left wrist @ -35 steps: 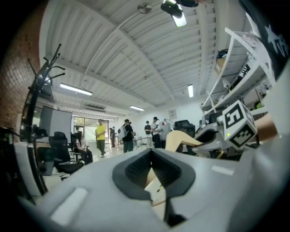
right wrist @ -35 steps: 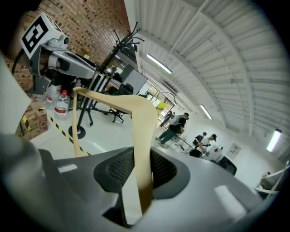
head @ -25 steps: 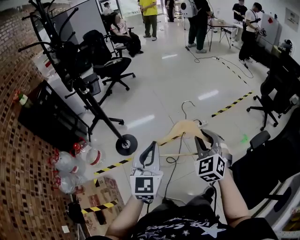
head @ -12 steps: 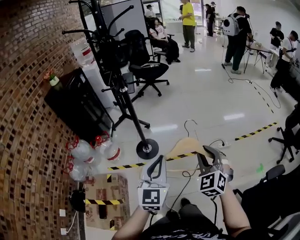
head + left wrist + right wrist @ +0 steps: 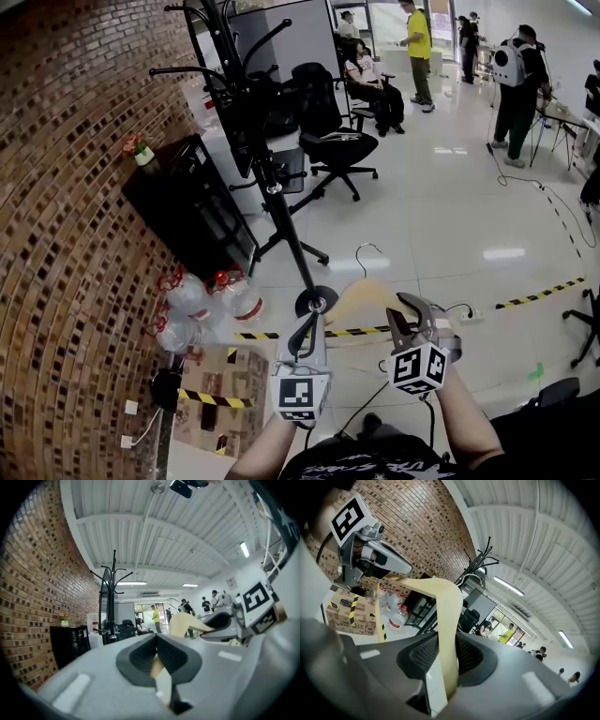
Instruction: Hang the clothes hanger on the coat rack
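While the clothes hanger point(image 5: 367, 292) is not yet on the coat rack point(image 5: 279, 202), the head view suggests carrying it level toward an upper peg, hook leading, both grips kept firm. It is pale wood with a thin crossbar and a wire hook, held above the floor between the left hand-held gripper point(image 5: 306, 330) and the right hand-held gripper point(image 5: 409, 313). In the left gripper view the jaws clamp pale wood, with the rack ahead to the left. In the right gripper view the jaws pinch the other arm, a broad cream band curving upward.
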`<state>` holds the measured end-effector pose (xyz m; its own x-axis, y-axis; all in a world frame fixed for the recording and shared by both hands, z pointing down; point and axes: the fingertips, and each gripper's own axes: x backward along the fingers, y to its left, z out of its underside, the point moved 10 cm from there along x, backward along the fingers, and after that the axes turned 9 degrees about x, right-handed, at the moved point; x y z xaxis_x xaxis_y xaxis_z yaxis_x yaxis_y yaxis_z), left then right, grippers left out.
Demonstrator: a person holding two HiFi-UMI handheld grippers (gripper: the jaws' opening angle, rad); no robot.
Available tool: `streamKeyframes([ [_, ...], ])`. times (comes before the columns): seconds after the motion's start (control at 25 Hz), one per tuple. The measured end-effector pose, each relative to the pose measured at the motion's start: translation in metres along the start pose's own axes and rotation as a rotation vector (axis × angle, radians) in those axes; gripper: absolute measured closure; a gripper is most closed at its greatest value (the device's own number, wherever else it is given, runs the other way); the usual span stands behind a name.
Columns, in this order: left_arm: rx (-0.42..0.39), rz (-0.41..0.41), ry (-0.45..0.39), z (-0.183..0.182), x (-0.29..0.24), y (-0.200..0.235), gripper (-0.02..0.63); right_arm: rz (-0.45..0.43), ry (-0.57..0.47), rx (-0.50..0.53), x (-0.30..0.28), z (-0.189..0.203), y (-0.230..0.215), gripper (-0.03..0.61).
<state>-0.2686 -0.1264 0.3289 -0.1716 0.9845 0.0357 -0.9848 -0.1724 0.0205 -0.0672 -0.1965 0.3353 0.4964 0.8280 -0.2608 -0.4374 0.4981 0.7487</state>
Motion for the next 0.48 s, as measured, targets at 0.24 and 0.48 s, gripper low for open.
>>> streamKeyframes([
  [0.24,-0.016,-0.061,-0.033,-0.001,-0.025,-0.008,0.609,-0.012,-0.058,0.04,-0.026,0.012,-0.023,0.472],
  [0.48,-0.054,-0.124,-0.053,-0.023,-0.032,0.002,0.609,-0.012,-0.093,0.043,-0.049,0.008,-0.037,0.472],
])
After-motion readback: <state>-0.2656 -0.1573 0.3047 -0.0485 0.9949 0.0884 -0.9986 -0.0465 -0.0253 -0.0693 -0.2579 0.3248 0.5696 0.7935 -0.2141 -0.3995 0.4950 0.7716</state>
